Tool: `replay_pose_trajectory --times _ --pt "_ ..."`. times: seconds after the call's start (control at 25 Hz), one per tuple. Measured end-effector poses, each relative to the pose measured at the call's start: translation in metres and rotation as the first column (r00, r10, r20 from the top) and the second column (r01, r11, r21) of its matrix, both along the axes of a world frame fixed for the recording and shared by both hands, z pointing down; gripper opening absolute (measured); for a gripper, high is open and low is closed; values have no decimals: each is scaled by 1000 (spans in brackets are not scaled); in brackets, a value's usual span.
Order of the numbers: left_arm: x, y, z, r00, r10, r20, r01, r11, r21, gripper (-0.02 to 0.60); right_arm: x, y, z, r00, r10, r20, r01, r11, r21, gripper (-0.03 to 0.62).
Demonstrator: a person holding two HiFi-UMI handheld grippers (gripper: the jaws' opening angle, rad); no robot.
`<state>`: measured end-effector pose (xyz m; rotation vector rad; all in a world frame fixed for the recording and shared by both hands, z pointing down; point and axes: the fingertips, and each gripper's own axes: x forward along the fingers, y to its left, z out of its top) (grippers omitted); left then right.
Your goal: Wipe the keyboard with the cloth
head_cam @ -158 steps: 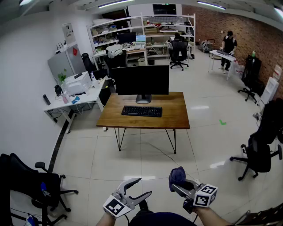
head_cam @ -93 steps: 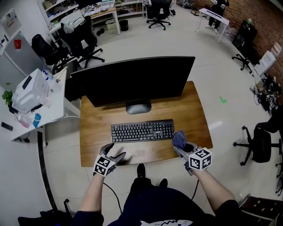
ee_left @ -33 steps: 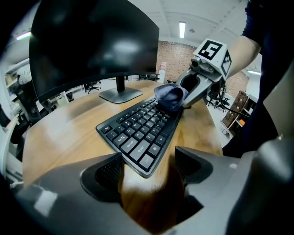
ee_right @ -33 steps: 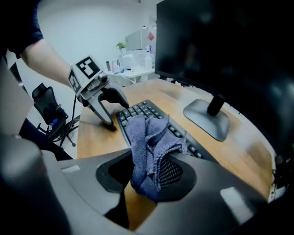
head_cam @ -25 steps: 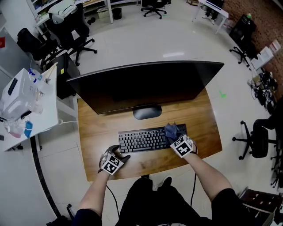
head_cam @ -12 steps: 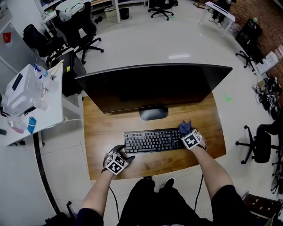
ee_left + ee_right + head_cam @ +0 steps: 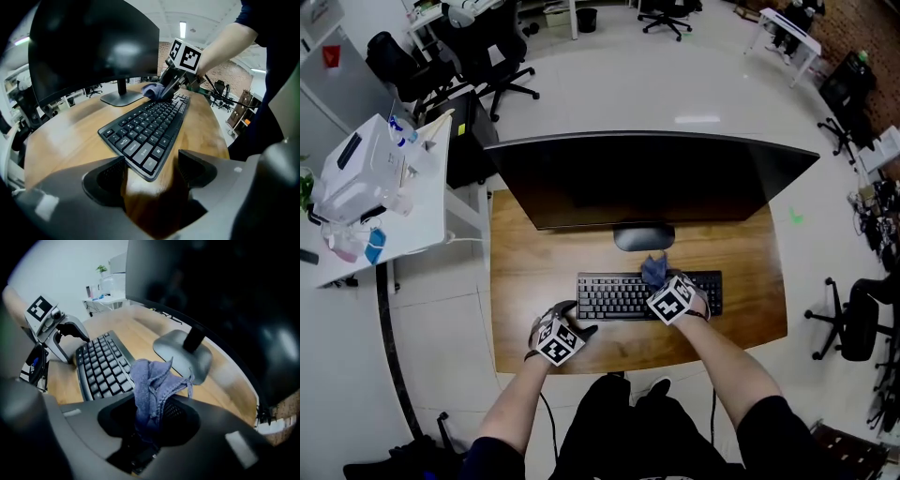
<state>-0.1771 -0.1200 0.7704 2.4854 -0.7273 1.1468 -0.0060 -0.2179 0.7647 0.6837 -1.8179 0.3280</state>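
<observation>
Over keyboard [image 7: 614, 297], cloth [image 7: 151, 383] in right tool [image 7: 147, 412]

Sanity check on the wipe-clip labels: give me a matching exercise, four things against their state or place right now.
Things:
1. cloth
2. keyboard
3. left tongs
4. monitor base

States:
A. open, at the keyboard's left end
B. round, grey, behind the keyboard
C. pinched in the right tongs
D. black, flat on the desk

Pairs: 1-C; 2-D; 3-A; 4-B
</observation>
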Motion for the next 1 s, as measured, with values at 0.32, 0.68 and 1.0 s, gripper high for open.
replay_pose_trajectory --times 0.32,0.68,1.0 --pt "0 -1 1 1000 -10 1 10 1000 5 351 -100 2 -2 981 -186 45 186 982 19 135" --pt "1 -2 -1 1000 -14 11 14 1000 5 350 -172 34 -3 909 -415 42 413 909 52 135" --pt "-2 -2 1 999 3 35 -3 1000 8 344 -186 85 4 820 -571 43 568 820 62 133"
